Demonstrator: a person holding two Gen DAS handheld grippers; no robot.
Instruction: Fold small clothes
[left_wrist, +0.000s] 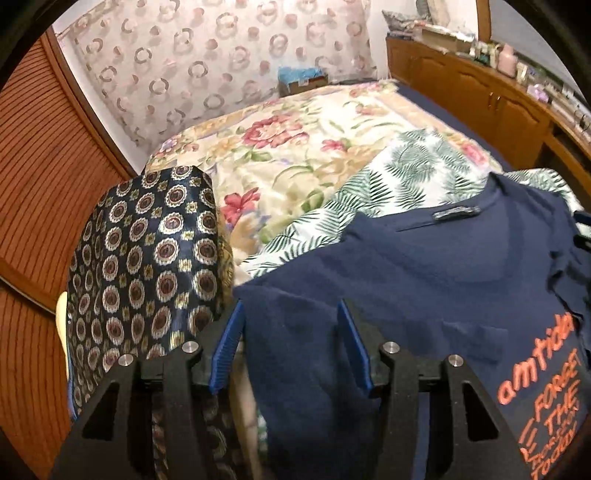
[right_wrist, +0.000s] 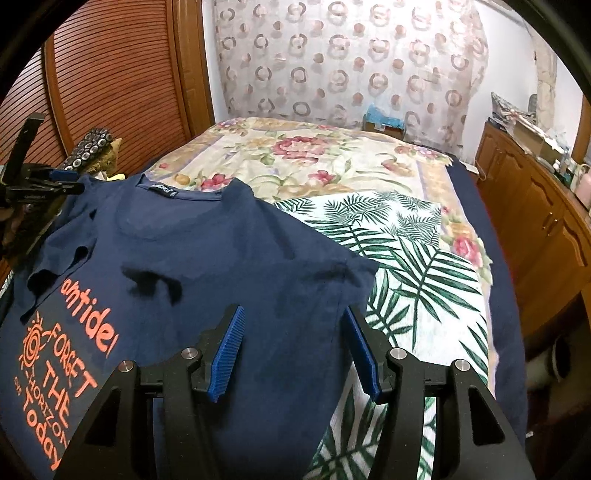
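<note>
A navy T-shirt (left_wrist: 424, 266) with orange lettering lies spread on the bed, collar toward the far end; it also shows in the right wrist view (right_wrist: 221, 251). My left gripper (left_wrist: 291, 314) is open, its blue pads straddling the shirt's left edge near the sleeve. My right gripper (right_wrist: 295, 317) is open over the shirt's right sleeve edge. The left gripper's body (right_wrist: 40, 184) shows at the far left of the right wrist view, by the shirt's other shoulder.
A palm-leaf cloth (right_wrist: 406, 251) lies under the shirt on a floral bedspread (right_wrist: 295, 155). A dark patterned garment pile (left_wrist: 147, 258) sits left of the shirt. A wooden cabinet (right_wrist: 535, 221) runs along the right; a slatted wardrobe (right_wrist: 110, 74) is on the left.
</note>
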